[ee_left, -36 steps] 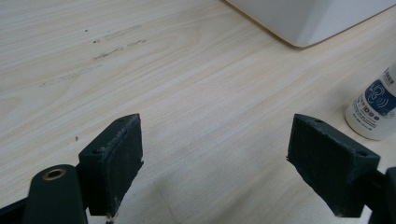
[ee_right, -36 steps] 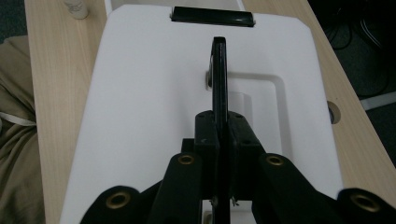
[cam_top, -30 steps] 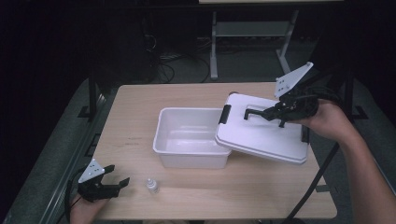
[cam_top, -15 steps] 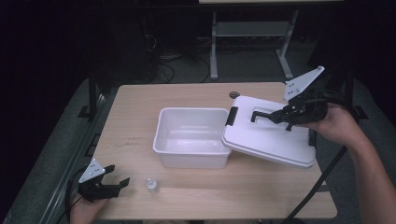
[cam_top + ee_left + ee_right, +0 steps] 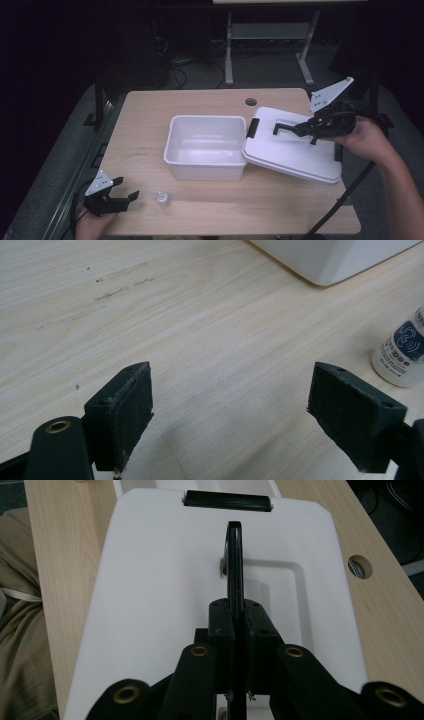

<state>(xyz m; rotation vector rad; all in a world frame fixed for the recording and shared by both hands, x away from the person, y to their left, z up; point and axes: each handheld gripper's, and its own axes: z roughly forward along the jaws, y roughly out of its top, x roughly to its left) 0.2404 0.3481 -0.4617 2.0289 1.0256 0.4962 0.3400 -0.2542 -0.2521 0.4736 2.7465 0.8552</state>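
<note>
We have the right gripper pinching the lid's thin black handle, the lid tilted against the tub and bench. That narrow hold could let the lid swing or slip and knock the tub. Our left gripper waits spread beside the little bottle.
</note>
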